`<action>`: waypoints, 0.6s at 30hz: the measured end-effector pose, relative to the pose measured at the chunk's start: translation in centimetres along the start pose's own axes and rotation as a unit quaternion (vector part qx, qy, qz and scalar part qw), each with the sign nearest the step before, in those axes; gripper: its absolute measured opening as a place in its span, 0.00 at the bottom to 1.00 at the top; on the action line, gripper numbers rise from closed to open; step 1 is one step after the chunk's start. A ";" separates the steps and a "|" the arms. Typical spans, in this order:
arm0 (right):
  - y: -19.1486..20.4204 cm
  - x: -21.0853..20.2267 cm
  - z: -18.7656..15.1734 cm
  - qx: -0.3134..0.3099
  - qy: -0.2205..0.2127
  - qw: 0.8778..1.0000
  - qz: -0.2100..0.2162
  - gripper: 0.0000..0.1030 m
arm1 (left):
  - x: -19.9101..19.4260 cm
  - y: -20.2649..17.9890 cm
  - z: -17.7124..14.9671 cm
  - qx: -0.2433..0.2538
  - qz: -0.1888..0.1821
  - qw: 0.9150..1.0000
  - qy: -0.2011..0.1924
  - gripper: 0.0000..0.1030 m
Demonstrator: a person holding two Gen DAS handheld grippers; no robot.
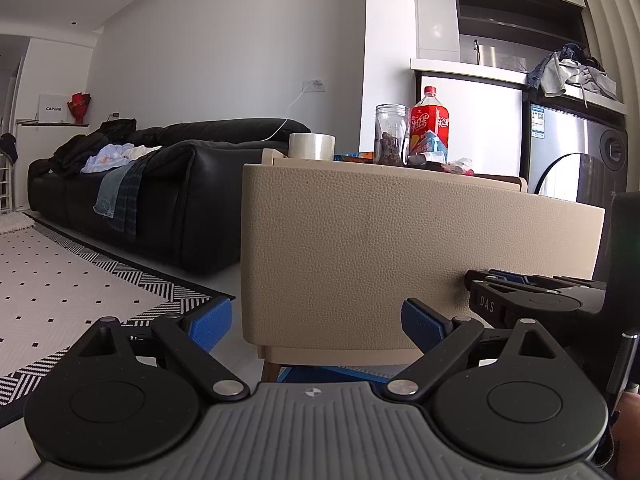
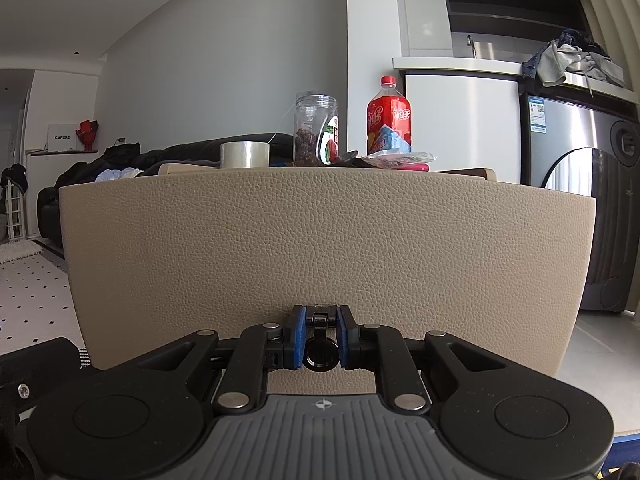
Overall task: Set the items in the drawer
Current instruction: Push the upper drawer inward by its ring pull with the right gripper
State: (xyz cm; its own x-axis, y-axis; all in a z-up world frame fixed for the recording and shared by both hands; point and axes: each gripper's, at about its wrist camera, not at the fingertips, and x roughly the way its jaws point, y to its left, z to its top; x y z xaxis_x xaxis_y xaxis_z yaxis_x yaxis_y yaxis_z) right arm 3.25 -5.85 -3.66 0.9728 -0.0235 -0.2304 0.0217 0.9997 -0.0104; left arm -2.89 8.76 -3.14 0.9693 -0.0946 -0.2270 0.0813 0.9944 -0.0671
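A beige leather-textured drawer front [image 2: 320, 248] fills the right wrist view. At its lower middle, my right gripper [image 2: 321, 320] is shut on the black ring pull [image 2: 322, 357]. In the left wrist view the same drawer front [image 1: 400, 248] is seen from its left corner. My left gripper [image 1: 318, 320] is open just before that corner, holding nothing. The right gripper [image 1: 520, 300] shows at the front's lower right. On the cabinet top stand a tape roll [image 2: 245, 155], a glass jar [image 2: 316, 130], a red drink bottle [image 2: 389, 118] and a clear packet [image 2: 400, 159]. The drawer's inside is hidden.
A black sofa [image 1: 160, 184] strewn with clothes stands to the left behind a patterned rug [image 1: 80, 292]. A washing machine [image 2: 600, 216] sits to the right under a counter with piled clothes. White floor lies between the rug and the cabinet.
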 end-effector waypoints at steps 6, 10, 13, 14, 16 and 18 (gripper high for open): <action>0.0 0.1 0.0 0.002 -0.001 1.000 -0.001 0.17 | -0.1 0.0 -0.1 0.000 0.001 1.000 0.002 0.92; 0.0 0.2 0.1 0.002 -0.001 1.000 -0.001 0.17 | -0.1 0.0 -0.1 -0.001 0.002 1.000 0.002 0.92; 0.0 0.3 0.1 0.003 -0.001 1.000 -0.001 0.18 | -0.1 0.0 -0.1 -0.002 0.002 1.000 0.001 0.92; 0.0 0.3 0.1 0.003 -0.001 1.000 -0.001 0.17 | -0.1 0.0 -0.1 -0.002 0.002 1.000 0.002 0.92; 0.1 0.3 0.1 0.003 -0.001 1.000 -0.002 0.18 | -0.2 0.0 -0.2 -0.002 0.003 1.000 0.002 0.92; 0.0 0.4 0.2 0.003 -0.001 1.000 -0.002 0.18 | -0.2 0.0 -0.2 -0.002 0.002 1.000 0.002 0.92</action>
State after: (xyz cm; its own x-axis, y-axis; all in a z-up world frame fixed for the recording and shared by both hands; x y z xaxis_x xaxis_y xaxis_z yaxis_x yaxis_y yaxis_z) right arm 3.70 -5.81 -3.61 0.9731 -0.0270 -0.2286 0.0263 0.9996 -0.0059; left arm -3.15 8.81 -3.29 0.9685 -0.0902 -0.2320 0.0759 0.9946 -0.0701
